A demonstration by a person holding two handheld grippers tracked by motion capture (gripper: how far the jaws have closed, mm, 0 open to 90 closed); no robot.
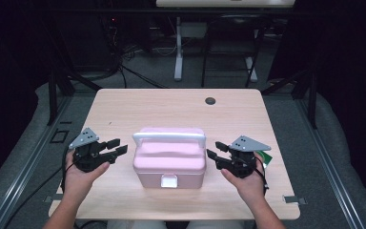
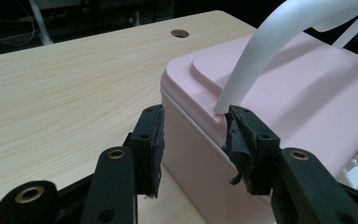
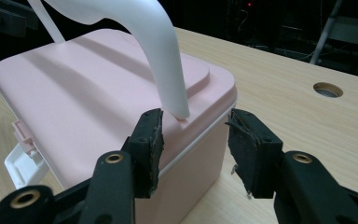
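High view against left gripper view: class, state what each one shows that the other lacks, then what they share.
High view alone: the right gripper, both hands, the floor and desk legs beyond the table. Left gripper view alone: the worn black pads up close, standing apart at the box's end. Shared: the pink box, its white handle, the latch, the table's hole.
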